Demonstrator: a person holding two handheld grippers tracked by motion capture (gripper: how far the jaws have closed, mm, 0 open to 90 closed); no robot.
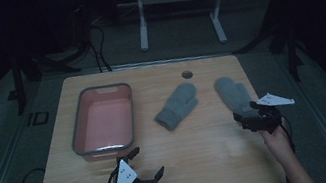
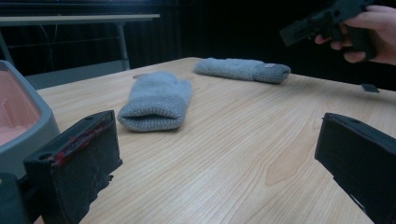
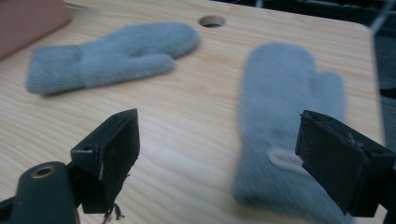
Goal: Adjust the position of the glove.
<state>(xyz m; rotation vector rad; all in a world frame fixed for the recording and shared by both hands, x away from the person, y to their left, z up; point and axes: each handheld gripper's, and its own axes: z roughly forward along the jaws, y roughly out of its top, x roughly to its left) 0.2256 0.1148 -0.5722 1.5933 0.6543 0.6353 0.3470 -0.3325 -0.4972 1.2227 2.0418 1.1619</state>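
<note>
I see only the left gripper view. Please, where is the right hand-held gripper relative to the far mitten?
Observer: In the high view, the right hand-held gripper hovers at the cuff end of the right mitten, jaws open, nothing held.
Operator: Is there any label on this mitten?
Observer: Yes, the right gripper view shows a small loop tag near its cuff.
Operator: And the tub beside me, does it contain something?
Observer: The high view shows the pink tub empty, with a grey rim.
Operator: What lies behind the near mitten?
Observer: A round hole in the table, just beyond the left mitten.
</note>
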